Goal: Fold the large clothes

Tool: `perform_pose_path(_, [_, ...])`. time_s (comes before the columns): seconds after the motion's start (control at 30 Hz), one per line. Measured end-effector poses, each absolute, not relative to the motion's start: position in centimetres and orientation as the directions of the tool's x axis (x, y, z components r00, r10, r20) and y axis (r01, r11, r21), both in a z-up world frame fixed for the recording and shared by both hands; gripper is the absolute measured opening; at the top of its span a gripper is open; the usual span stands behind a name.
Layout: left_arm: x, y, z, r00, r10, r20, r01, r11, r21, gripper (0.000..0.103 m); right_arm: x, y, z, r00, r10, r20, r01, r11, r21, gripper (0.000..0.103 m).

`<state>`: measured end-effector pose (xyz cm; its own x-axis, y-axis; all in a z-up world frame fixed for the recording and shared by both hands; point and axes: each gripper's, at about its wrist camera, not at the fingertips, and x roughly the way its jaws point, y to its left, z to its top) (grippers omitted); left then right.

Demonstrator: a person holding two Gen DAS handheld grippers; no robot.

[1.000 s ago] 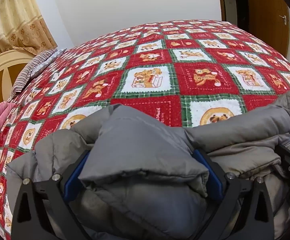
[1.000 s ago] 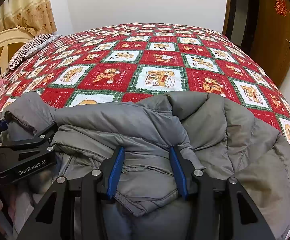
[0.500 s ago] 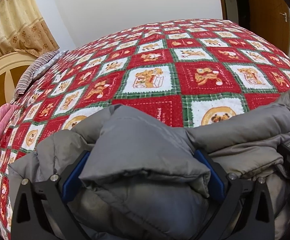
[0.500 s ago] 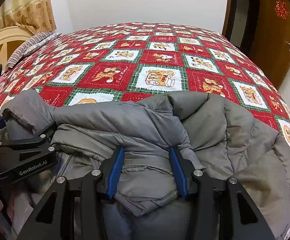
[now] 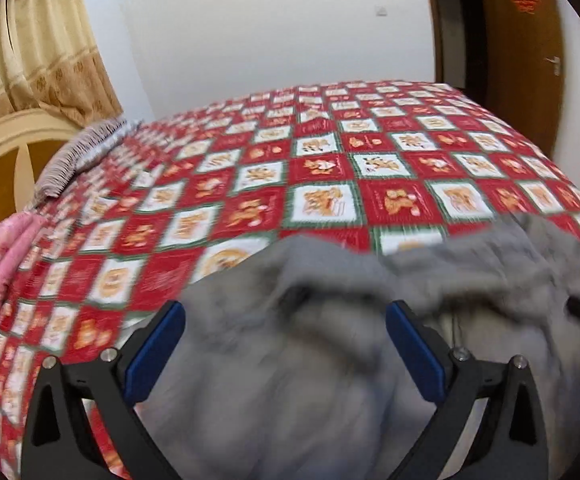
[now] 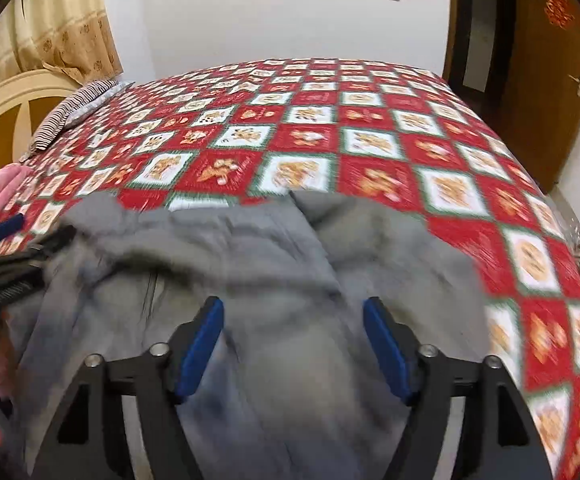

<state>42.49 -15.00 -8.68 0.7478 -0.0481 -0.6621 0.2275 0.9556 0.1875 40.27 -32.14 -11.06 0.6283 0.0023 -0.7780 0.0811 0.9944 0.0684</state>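
Fingers of the left gripper (image 5: pixel 283 344) and right gripper (image 6: pixel 294 344) stand spread and released above the rumpled grey puffer jacket (image 6: pixel 249 248) at the near edge of the red-and-white checked bed (image 6: pixel 370 128).

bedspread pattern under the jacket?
Red and white check squares with green borders and orange cartoon figures on the bedspread; clearest in the right wrist view, beyond the grey jacket.

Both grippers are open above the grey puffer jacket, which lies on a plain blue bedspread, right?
Not quite. The bedspread is a red, white and green patchwork, not plain blue, as the right wrist view shows. The left gripper and right gripper are open above the grey puffer jacket.
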Motion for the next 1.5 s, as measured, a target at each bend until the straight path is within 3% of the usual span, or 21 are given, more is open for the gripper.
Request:
perform_pose_path(0.27, [29.6, -5.8, -12.8, 0.698, 0.07, -0.713, 0.213, 0.93, 0.3, 0.103, 24.0, -36.5, -13.8, 0.565, -0.051, -0.824, 0.194, 0.978, 0.072, 0.073])
perform_pose_path(0.43, [22.3, -1.6, -14.5, 0.633, 0.064, -0.771, 0.19, 0.953, 0.235, 0.103, 15.7, -37.5, -15.0, 0.563, -0.068, -0.824, 0.221, 0.973, 0.071, 0.073])
perform_pose_path(0.63, [15.4, 0.0, -15.6, 0.64, 0.058, -0.766, 0.189, 0.955, 0.231, 0.103, 8.2, -37.5, -15.8, 0.581, -0.021, -0.813, 0.236, 0.961, 0.145, 0.073])
perform_pose_path(0.83, [12.0, 2.8, -16.8, 0.621, -0.011, -0.784, 0.176, 0.976, 0.125, 0.103, 2.7, -36.0, -16.5, 0.599, 0.02, -0.8, 0.201, 0.964, 0.174, 0.072])
perform_pose_path(0.87, [11.6, 3.1, -17.0, 0.617, -0.021, -0.787, 0.181, 0.977, 0.116, 0.103, 1.9, -35.7, -16.6, 0.604, 0.021, -0.797, 0.196, 0.965, 0.174, 0.071])
perform_pose_path(0.93, [11.1, 3.9, -17.2, 0.603, -0.059, -0.796, 0.182, 0.981, 0.065, 0.102, 0.7, -35.2, -16.8, 0.615, 0.026, -0.788, 0.188, 0.966, 0.179, 0.057])
perform_pose_path(1.0, [10.3, 4.3, -17.5, 0.592, -0.127, -0.796, 0.214, 0.977, 0.004, 0.082, 0.0, -34.7, -16.8, 0.629, 0.051, -0.776, 0.166, 0.966, 0.198, 0.035])
perform_pose_path(1.03, [9.8, 4.2, -17.5, 0.593, -0.146, -0.792, 0.227, 0.974, -0.01, 0.076, -0.4, -34.7, -16.8, 0.638, 0.074, -0.767, 0.158, 0.962, 0.224, 0.022])
perform_pose_path(1.07, [9.4, 4.1, -17.5, 0.599, -0.16, -0.785, 0.242, 0.97, -0.014, 0.058, -0.5, -34.6, -16.7, 0.642, 0.083, -0.762, 0.16, 0.958, 0.238, 0.017])
perform_pose_path(1.1, [9.0, 3.7, -17.3, 0.595, -0.2, -0.779, 0.286, 0.958, -0.028, 0.031, -0.7, -34.5, -16.6, 0.647, 0.087, -0.758, 0.16, 0.956, 0.247, 0.015])
perform_pose_path(1.17, [8.1, 2.9, -16.6, 0.614, -0.197, -0.764, 0.315, 0.949, 0.008, 0.015, -1.3, -33.8, -15.9, 0.662, 0.086, -0.745, 0.148, 0.959, 0.243, 0.01])
perform_pose_path(1.27, [6.1, 3.1, -14.5, 0.68, -0.197, -0.706, 0.343, 0.937, 0.069, 0.009, -3.3, -32.9, -13.9, 0.69, 0.102, -0.717, 0.105, 0.965, 0.239, 0.008])
perform_pose_path(1.5, [0.0, 7.5, -6.4, 0.758, -0.324, -0.566, 0.419, 0.907, 0.041, 0.008, -11.2, -31.8, -5.5, 0.783, 0.121, -0.61, 0.009, 0.979, 0.206, 0.007])
